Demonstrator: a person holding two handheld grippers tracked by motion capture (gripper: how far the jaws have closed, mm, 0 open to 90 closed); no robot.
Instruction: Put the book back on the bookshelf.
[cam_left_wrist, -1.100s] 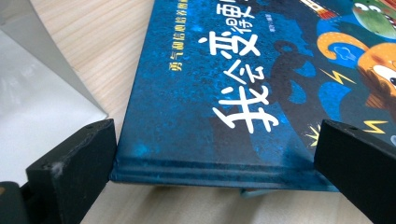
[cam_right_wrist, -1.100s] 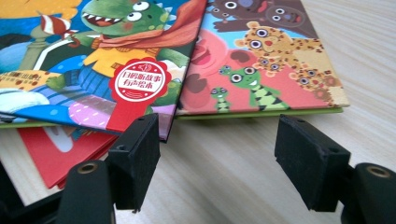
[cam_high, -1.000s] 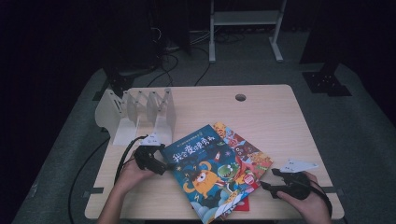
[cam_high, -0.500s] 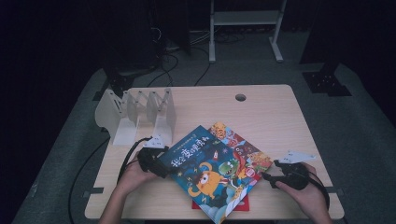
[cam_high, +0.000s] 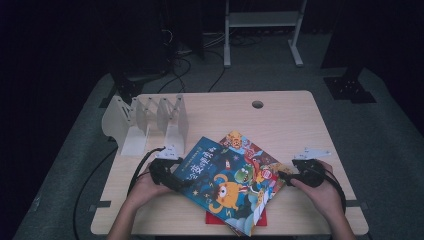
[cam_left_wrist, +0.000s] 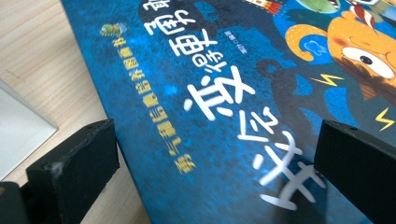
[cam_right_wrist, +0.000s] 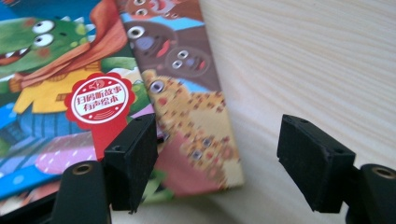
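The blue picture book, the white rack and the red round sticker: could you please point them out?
blue picture book (cam_high: 210, 170), high view, front cover
white rack (cam_high: 134, 143), high view, base plate
red round sticker (cam_right_wrist: 99, 100), right gripper view, its middle

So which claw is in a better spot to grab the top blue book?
Probably the left claw. Its open jaws already straddle the edge of the blue book, which lies on top of the pile. The right claw is open at the corner of the colourful book underneath.
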